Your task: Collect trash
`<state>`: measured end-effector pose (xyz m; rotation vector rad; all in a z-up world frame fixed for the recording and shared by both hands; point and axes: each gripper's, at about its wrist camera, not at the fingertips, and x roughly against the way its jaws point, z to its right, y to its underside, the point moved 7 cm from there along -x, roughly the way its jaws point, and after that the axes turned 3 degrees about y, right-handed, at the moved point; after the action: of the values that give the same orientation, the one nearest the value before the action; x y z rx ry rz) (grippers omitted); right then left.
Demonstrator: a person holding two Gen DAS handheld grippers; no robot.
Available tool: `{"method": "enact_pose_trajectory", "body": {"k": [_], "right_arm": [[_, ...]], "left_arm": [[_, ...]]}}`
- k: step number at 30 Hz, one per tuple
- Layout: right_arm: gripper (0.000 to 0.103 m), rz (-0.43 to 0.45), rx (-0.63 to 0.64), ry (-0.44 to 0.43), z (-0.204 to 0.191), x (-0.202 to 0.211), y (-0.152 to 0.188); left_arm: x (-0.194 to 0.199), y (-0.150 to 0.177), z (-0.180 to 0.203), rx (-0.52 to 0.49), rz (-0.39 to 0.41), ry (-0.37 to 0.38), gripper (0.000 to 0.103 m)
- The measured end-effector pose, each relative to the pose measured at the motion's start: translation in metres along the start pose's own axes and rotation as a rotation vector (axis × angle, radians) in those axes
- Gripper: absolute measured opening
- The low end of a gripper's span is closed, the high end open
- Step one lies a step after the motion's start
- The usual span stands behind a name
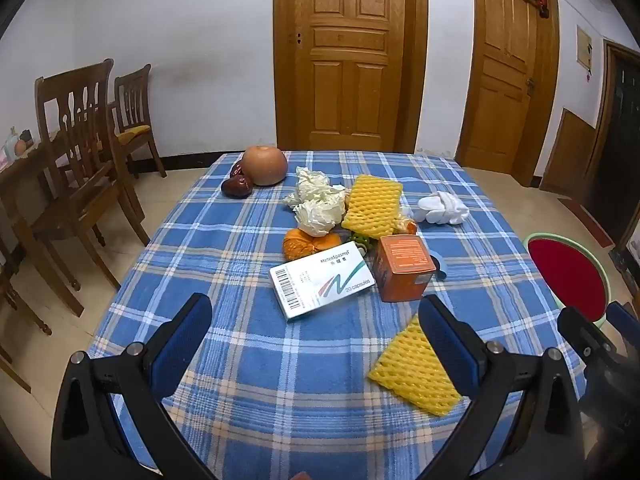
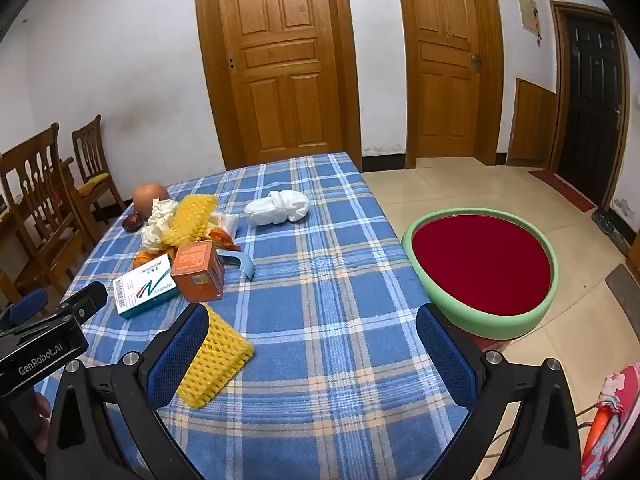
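Trash lies on a blue plaid tablecloth: a white capsule box, an orange carton, crumpled tissue, a far yellow foam net and a near yellow foam net. My left gripper hovers open and empty above the cloth in front of the white box, its right finger over the near net. My right gripper is open and empty too, with the near foam net beside its left finger. A green bin with a red inside stands off the table's right edge.
A brown round fruit and red dates sit at the far left of the table. A white rolled cloth and a blue plastic piece lie nearby. Wooden chairs stand to the left, doors behind.
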<state>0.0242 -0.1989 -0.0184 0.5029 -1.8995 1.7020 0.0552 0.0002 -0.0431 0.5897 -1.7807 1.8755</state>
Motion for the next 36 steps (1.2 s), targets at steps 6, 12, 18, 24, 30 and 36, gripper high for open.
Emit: {"method": "enact_pose_trajectory", "body": {"k": [6, 12, 18, 24, 30, 36], "right_arm": [[0.103, 0.013, 0.006, 0.001, 0.001, -0.001, -0.002], [0.103, 0.022, 0.0, 0.0, 0.007, 0.014, -0.005], [0.103, 0.023, 0.002, -0.004, 0.006, 0.009, -0.005], [0.103, 0.022, 0.004, -0.004, 0.006, 0.009, -0.004], [0.103, 0.023, 0.004, -0.003, 0.006, 0.009, -0.004], [0.103, 0.018, 0.006, -0.004, 0.006, 0.008, -0.004]], "left_arm": [[0.0, 0.001, 0.005, -0.003, -0.01, 0.027, 0.101], [0.01, -0.001, 0.005, -0.011, 0.007, 0.02, 0.101], [0.013, -0.002, -0.002, 0.003, 0.004, 0.016, 0.101], [0.013, -0.001, -0.004, 0.006, 0.005, 0.014, 0.101], [0.014, -0.001, -0.005, 0.007, 0.004, 0.013, 0.101], [0.014, -0.001, -0.008, 0.013, 0.002, 0.011, 0.101]]}}
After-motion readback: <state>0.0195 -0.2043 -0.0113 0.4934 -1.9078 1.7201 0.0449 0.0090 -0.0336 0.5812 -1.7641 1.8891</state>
